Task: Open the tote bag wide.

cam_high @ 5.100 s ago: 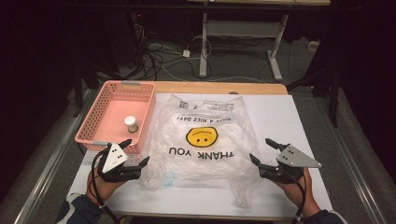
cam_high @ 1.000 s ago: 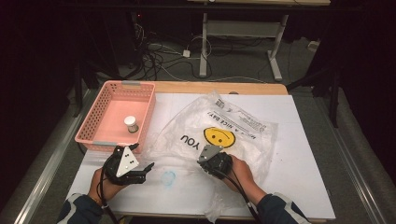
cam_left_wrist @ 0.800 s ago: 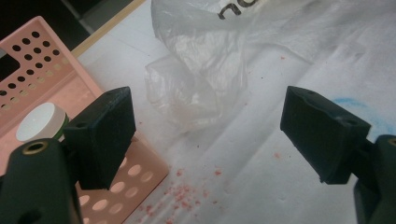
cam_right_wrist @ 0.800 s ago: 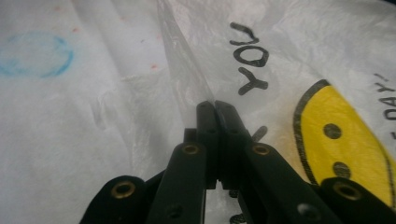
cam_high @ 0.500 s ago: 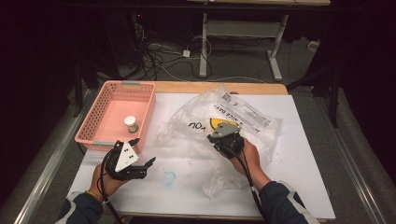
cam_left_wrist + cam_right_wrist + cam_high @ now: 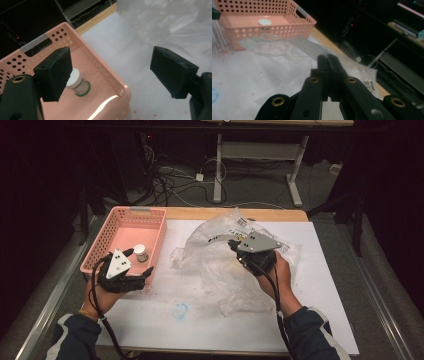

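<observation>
A clear plastic bag (image 6: pixel 216 266) with print hangs crumpled above the white table cover, its lower part still resting on it. My right gripper (image 6: pixel 232 243) is shut on the bag's upper film and holds it raised at mid-table; in the right gripper view the closed jaws (image 6: pixel 328 58) pinch the film (image 6: pixel 284 47). My left gripper (image 6: pixel 141 265) stands open beside the near right corner of the pink basket (image 6: pixel 150 215). In the left gripper view its jaws (image 6: pixel 112 72) straddle the basket's wall (image 6: pixel 100 65), touching nothing. A small white-capped bottle (image 6: pixel 141 253) stands in the basket (image 6: pixel 76 81).
A blue ring mark (image 6: pixel 180 310) lies on the white cover near the front. The wooden table edge (image 6: pixel 190 213) runs along the back. Cables and a desk frame (image 6: pixel 260 155) stand on the dark floor beyond.
The right gripper has risen and moved toward the back of the table, pulling the bag up and bunching it. The left gripper has lifted slightly toward the basket.
</observation>
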`<action>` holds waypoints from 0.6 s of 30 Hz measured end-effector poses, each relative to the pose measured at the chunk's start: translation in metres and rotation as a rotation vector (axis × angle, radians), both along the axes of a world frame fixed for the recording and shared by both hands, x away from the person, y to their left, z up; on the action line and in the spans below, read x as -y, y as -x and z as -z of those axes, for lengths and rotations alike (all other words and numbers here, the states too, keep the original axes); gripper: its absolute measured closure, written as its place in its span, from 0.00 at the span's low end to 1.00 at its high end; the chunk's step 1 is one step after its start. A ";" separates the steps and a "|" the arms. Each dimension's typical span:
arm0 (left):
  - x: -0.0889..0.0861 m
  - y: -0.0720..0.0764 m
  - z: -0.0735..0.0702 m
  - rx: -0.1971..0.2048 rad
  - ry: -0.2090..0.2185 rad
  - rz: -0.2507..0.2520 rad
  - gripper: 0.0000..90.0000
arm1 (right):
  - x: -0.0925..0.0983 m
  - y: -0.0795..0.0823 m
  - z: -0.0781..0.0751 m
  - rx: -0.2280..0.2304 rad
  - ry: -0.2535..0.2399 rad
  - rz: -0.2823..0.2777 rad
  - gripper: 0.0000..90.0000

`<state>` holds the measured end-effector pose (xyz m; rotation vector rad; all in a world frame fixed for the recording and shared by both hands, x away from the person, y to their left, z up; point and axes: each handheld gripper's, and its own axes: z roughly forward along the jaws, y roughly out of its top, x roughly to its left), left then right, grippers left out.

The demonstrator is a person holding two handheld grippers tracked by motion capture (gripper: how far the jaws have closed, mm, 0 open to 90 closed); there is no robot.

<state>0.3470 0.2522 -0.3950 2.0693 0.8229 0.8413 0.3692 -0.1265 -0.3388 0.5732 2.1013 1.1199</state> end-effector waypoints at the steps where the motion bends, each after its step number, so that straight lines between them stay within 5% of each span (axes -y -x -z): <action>1: 0.000 0.000 0.000 0.000 0.000 0.000 0.20 | 0.000 0.000 -0.003 0.010 -0.001 0.007 1.00; 5: -0.005 -0.028 -0.008 -0.046 -0.046 -0.017 0.20 | 0.002 -0.002 -0.007 0.017 -0.015 0.015 1.00; 9: -0.010 -0.060 -0.010 -0.138 -0.082 -0.026 0.19 | 0.003 -0.003 -0.006 0.010 -0.033 0.012 1.00; 11: -0.011 -0.073 -0.006 -0.184 -0.123 -0.043 0.20 | 0.004 -0.003 -0.005 0.002 -0.040 0.003 1.00; 12: -0.012 -0.087 -0.001 -0.237 -0.141 -0.050 0.19 | 0.004 -0.003 -0.004 -0.004 -0.042 0.002 1.00; 14: -0.013 -0.093 0.002 -0.253 -0.165 -0.066 0.19 | 0.004 -0.003 -0.001 -0.010 -0.036 -0.004 1.00; 18: -0.016 -0.113 0.015 -0.356 -0.199 -0.103 0.19 | 0.005 -0.004 0.005 -0.033 -0.041 -0.013 1.00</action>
